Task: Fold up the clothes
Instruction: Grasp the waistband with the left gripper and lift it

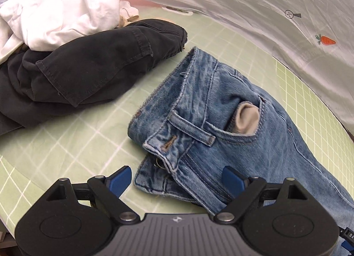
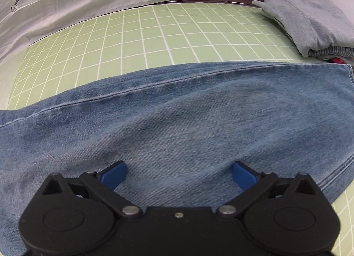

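Observation:
A pair of blue jeans (image 1: 221, 92) lies on the green checked sheet (image 1: 66, 141), its waistband end towards the left wrist camera. A beige pocket lining (image 1: 245, 121) pokes out of the front pocket. My left gripper (image 1: 177, 173) hovers open over the waistband and button area, and its blue pads straddle the fabric without pressing it. In the right wrist view, the jeans' leg (image 2: 177, 112) lies flat across the sheet (image 2: 154, 34), hem at the right. My right gripper (image 2: 179, 166) stands wide open just above the leg, holding nothing.
A heap of dark clothing (image 1: 88, 65) with a crumpled white garment (image 1: 57, 12) on top lies left of the jeans. A grey printed cover (image 1: 243, 1) borders the far side. A stack of folded clothes (image 2: 309, 19) sits at the far right.

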`<state>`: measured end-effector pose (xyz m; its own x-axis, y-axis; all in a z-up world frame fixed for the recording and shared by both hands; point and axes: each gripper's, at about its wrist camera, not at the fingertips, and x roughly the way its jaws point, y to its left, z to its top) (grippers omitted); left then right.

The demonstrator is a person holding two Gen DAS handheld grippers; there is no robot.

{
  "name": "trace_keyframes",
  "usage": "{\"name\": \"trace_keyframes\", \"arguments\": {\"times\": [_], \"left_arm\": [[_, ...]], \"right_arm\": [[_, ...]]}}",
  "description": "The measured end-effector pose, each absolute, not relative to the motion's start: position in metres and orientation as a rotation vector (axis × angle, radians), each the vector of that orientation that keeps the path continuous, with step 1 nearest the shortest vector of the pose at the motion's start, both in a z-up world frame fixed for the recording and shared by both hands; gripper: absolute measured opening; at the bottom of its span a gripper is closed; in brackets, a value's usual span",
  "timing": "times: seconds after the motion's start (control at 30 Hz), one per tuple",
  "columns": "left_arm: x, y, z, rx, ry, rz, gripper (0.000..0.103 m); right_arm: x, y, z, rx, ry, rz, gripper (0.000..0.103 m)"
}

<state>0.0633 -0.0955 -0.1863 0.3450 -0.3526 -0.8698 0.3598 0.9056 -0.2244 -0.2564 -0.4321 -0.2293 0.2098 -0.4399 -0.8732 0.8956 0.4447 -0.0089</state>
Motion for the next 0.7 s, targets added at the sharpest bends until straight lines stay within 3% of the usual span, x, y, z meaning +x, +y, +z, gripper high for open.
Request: {"name": "trace_keyframes", "arguments": {"times": [0.53,0.7], "left_arm": [[0.100,-0.096,-0.216,-0.067,1.141,-0.535,0.103],[0.100,-0.098,-0.217,-0.100,1.129,-0.542,0.102]], "right_arm": [[-0.250,-0.423,-0.229,0.654,0.953,-1.096,0.103],[-0.249,-0.425,-0.228,0.669,0.969,-1.096,0.103]]}}
